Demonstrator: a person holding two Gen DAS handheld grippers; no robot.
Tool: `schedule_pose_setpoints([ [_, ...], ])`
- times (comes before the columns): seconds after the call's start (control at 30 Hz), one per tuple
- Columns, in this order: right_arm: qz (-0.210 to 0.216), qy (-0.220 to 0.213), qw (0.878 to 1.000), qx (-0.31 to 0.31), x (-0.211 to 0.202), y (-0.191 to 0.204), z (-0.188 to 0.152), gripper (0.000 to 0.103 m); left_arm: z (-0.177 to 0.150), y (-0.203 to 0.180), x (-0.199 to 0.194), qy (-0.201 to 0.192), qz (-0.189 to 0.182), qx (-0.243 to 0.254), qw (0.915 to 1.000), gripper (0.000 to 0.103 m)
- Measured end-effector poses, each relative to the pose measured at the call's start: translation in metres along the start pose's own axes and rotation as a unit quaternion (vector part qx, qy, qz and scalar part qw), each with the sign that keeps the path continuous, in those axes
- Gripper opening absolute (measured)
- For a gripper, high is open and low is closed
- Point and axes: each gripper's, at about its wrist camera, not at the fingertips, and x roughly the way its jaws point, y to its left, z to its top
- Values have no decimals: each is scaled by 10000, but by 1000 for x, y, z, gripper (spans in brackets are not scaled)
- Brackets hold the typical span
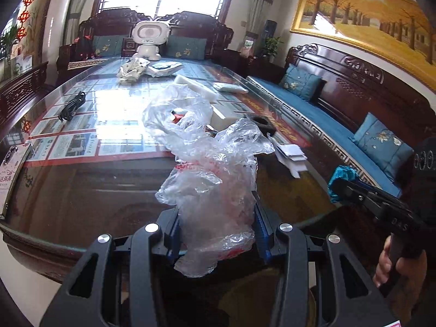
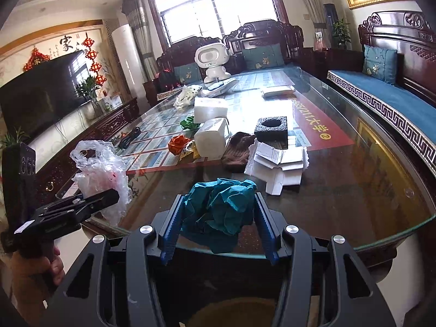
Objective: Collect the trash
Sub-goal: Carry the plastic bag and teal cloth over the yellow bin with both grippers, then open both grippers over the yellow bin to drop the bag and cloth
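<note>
My left gripper (image 1: pixel 216 212) is shut on a clear plastic bag (image 1: pixel 207 169) with red print, held above the near edge of the glass-topped table (image 1: pixel 81 179). It also shows in the right wrist view (image 2: pixel 100 166), hanging from the left gripper (image 2: pixel 114 190). My right gripper (image 2: pixel 216 204) is shut on a crumpled teal paper wad (image 2: pixel 220 207) at the table's near edge; the wad shows in the left wrist view (image 1: pixel 339 175). More trash lies mid-table: an orange wrapper (image 2: pixel 178 143), a green wrapper (image 2: pixel 189 123), white folded paper (image 2: pixel 278 163).
On the table also stand a black foam block (image 2: pixel 272 128), white foam blocks (image 2: pixel 211 109), a brown cloth (image 2: pixel 238 150), a black cable (image 1: pixel 72 106), a phone (image 1: pixel 12 174) and a white toy robot (image 2: pixel 212 64). Wooden sofas with blue cushions flank the table.
</note>
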Motion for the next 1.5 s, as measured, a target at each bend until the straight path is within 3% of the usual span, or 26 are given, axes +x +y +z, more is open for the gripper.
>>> schedule_pose_setpoints([
  [0.33, -12, -16, 10000, -31, -56, 1, -41, 50, -52, -41, -25, 271, -724, 374, 9963, 44],
  [0.7, -63, 596, 9981, 158, -95, -12, -114, 50, -122, -87, -12, 1069, -1427, 737, 9812, 45],
  [1.07, -250, 838, 9951, 465, -103, -32, -151, 52, -155, -112, -1, 1452, -1574, 1004, 9716, 45],
  [1.13, -223, 823, 9950, 522, -105, -33, -152, 60, -155, -114, -2, 1445, -1570, 1004, 9718, 45],
  [1.17, -192, 771, 9952, 569, -107, -34, -153, 77, -155, -114, -2, 1439, -1572, 1009, 9718, 45],
  [1.2, -182, 718, 9956, 572, -108, -35, -154, 81, -155, -115, -2, 1434, -1562, 1022, 9719, 45],
  [1.5, -33, 681, 9960, 580, -107, -37, -150, 78, -156, -115, -1, 1496, -1548, 1068, 9707, 46],
])
